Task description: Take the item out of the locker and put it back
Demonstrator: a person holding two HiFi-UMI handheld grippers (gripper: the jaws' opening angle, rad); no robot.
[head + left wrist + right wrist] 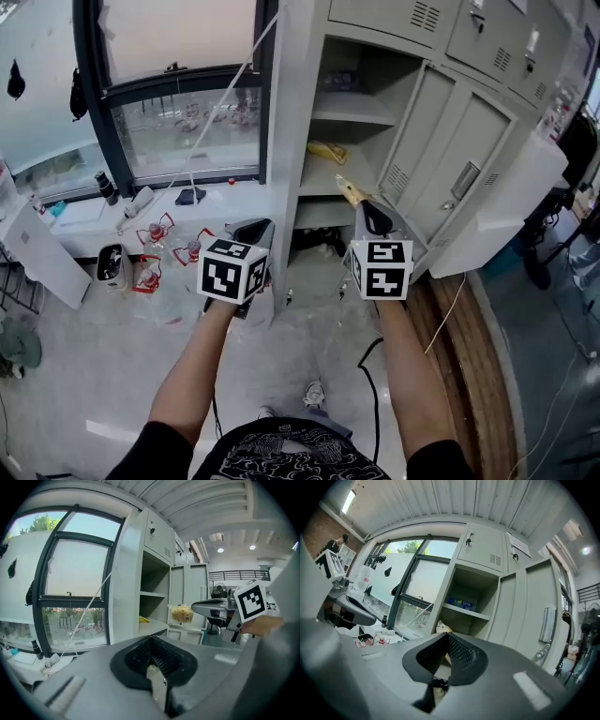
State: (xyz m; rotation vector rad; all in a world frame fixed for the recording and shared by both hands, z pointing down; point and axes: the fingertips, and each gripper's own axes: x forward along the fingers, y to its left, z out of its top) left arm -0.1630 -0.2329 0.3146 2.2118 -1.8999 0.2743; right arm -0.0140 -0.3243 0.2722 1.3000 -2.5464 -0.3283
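Note:
The grey locker (309,178) stands open, its door (450,159) swung out to the right. A yellow item (326,152) lies on its middle shelf, and the left gripper view shows this yellow item (144,619) too. My right gripper (361,202) hangs in front of the shelf, shut on a yellow snack packet (352,193). The left gripper view has that packet (182,613) at the tip of the right gripper (199,605). In the right gripper view the packet (443,629) sticks up between the pads. My left gripper (253,230) stays to the left, shut and empty.
A blue pack (464,604) lies on the upper shelf. Left of the locker is a window with a sill (141,202). Red wire holders with bottles (155,230) and a small white box (112,265) sit on the floor. A wooden board (469,375) runs along the right.

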